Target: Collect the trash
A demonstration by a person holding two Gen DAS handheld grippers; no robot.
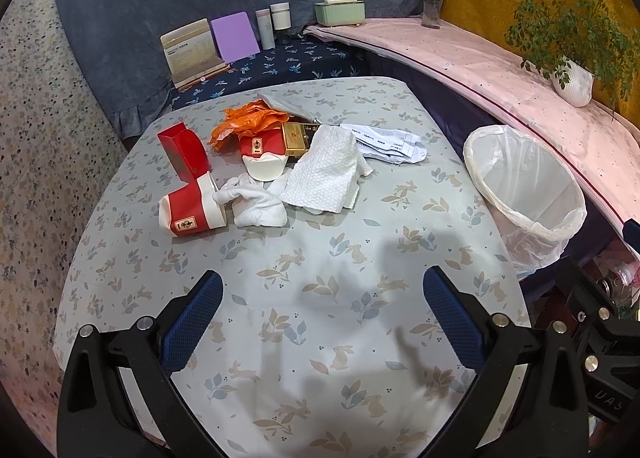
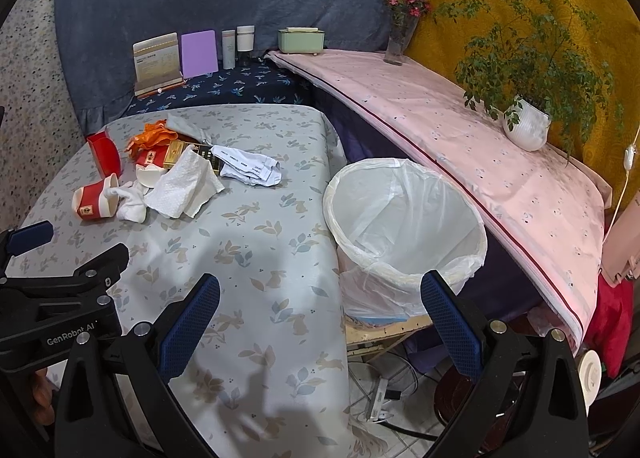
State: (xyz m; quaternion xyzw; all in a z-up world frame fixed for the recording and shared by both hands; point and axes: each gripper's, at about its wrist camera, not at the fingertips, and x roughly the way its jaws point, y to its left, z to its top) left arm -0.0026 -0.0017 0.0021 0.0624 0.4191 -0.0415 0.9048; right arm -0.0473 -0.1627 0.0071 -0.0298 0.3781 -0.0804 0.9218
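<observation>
**Both hands empty over the table**

My left gripper (image 1: 322,294) and right gripper (image 2: 320,294) hung wide apart, holding nothing. Trash pile (image 1: 280,161) sat mid-table (image 1: 320,338): cups, tissues, papers. Lined bin (image 2: 404,225) stood just beside the table's right edge.

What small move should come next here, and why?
Probably reach the left hand-held gripper forward to the tipped-over red and white paper cup, the nearest piece of the pile. Both hand-held grippers are open and empty, the right hand-held gripper hangs near the white-lined bin, and the bin looks empty, so nothing seems collected yet.
</observation>
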